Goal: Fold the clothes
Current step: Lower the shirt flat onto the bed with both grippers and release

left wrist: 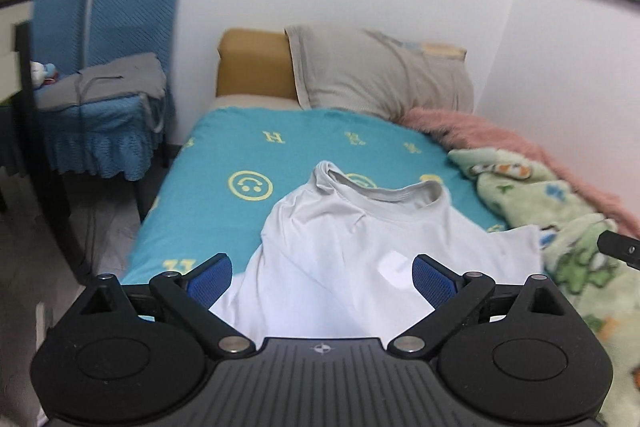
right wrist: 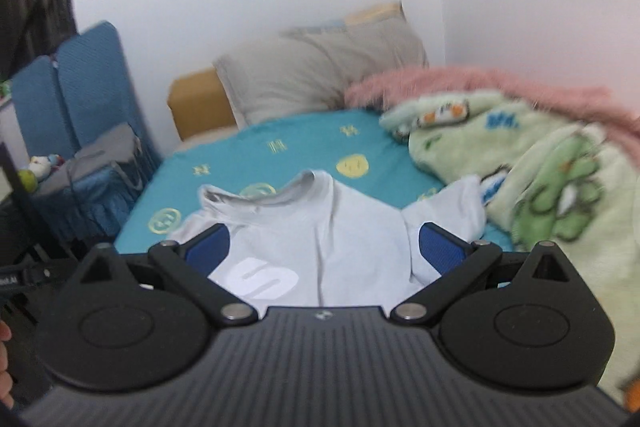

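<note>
Bedroom, white walls; bed [left wrist: 208, 211] w/ teal smiley-print sheet, grey pillow [left wrist: 380, 75] at headboard, green cartoon blanket [left wrist: 560, 219] along right side. White T-shirt [left wrist: 340, 247]: laid on sheet, rumpled, collar toward pillow, one sleeve reaching to blanket, white logo on chest. Left claw [left wrist: 322, 277]: level, pointing toward pillow, blue pads spread wide, nothing held; shirt body lies ahead, btwn fingers. Right claw [right wrist: 324, 251]: same pose, spread, empty, shirt directly ahead.

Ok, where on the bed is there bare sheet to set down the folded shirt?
Bare teal sheet lies between the white T-shirt collar and the grey pillow, and along the bed edge nearest the blue chair. The opposite side is crowded by the green blanket and pink blanket.
</note>
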Demonstrator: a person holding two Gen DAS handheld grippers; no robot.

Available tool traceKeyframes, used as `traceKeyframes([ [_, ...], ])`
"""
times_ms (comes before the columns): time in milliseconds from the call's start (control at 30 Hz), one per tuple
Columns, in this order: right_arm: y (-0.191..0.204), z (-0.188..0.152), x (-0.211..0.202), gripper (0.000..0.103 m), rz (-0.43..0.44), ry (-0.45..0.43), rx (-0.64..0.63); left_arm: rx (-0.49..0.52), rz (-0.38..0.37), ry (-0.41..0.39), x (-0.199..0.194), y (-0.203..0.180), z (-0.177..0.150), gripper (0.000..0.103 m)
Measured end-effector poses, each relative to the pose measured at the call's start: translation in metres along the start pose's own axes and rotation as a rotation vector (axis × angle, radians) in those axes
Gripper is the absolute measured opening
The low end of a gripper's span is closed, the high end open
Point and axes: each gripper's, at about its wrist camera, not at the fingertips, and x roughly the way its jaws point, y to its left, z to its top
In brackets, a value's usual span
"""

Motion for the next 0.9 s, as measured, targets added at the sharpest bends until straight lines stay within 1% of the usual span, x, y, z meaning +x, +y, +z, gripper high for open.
traceKeyframes([
  [133,0.013,-0.002,-0.054,0.103,0.0,-0.033,-0.015,-0.001,-0.011,-0.053,-0.073,-0.011,-0.007,0.098],
  [200,0.018,-0.005,-0.076,0.103,-0.002,-0.045,-0.026,0.011,-0.019,-0.071,-0.096,-0.017,-0.011,0.098],
  [267,0.016,-0.015,-0.084,0.103,0.002,-0.049,-0.022,0.029,-0.011,-0.092,-0.108,-0.022,-0.018,0.098],
  [333,0.014,-0.025,-0.091,0.103,0.006,-0.053,-0.019,0.026,-0.004,-0.083,-0.11,-0.023,-0.025,0.098],
  [433,0.011,-0.04,-0.102,0.103,0.013,-0.059,-0.013,-0.006,-0.001,-0.051,-0.104,-0.019,-0.036,0.098],
  [567,0.007,-0.061,-0.116,0.103,0.021,-0.067,-0.005,-0.001,0.028,-0.017,-0.077,-0.012,-0.047,0.098],
  [700,0.008,-0.078,-0.109,0.103,0.03,-0.049,0.0,-0.012,0.043,0.01,-0.048,-0.002,-0.056,0.098],
  [833,0.012,-0.084,-0.098,0.103,0.042,-0.039,-0.022,-0.027,0.063,0.042,-0.018,0.011,-0.063,0.098],
  [900,0.013,-0.084,-0.092,0.103,0.053,-0.035,-0.021,-0.055,0.071,0.065,-0.001,0.021,-0.065,0.098],
])
